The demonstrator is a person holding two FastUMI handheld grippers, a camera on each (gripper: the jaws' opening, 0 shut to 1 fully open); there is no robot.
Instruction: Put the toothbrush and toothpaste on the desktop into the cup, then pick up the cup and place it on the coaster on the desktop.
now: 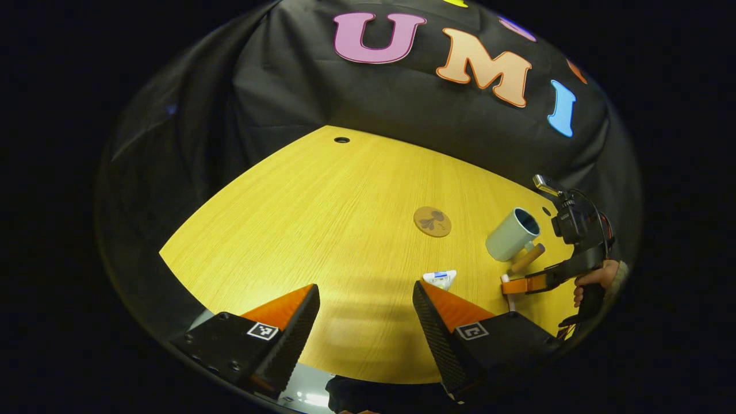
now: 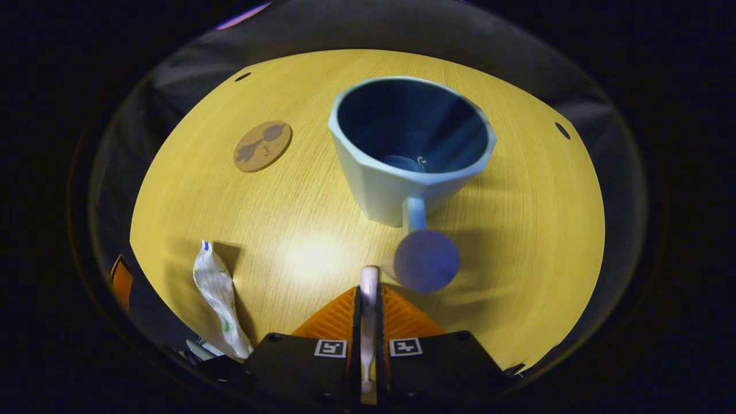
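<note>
In the right gripper view my right gripper (image 2: 368, 299) is shut on a pale toothbrush (image 2: 368, 287), held just short of the light blue cup (image 2: 411, 152), whose handle (image 2: 426, 260) points toward me. The white toothpaste tube (image 2: 217, 296) lies on the yellow desktop (image 2: 299, 218) at lower left. The round cork coaster (image 2: 263, 145) sits farther back left. In the left gripper view my left gripper (image 1: 368, 313) is open above the desk's near edge, with the toothpaste (image 1: 441, 278) just beyond its right finger. The cup (image 1: 513, 234), coaster (image 1: 432, 221) and right gripper (image 1: 514, 286) with the toothbrush stand to the right.
A hand (image 1: 598, 282) holds the right gripper at the desk's right side. Small cable holes (image 1: 341, 140) mark the desk's far edge near the black cloth wall. A broad stretch of bare desktop (image 1: 299, 230) lies to the left of the coaster.
</note>
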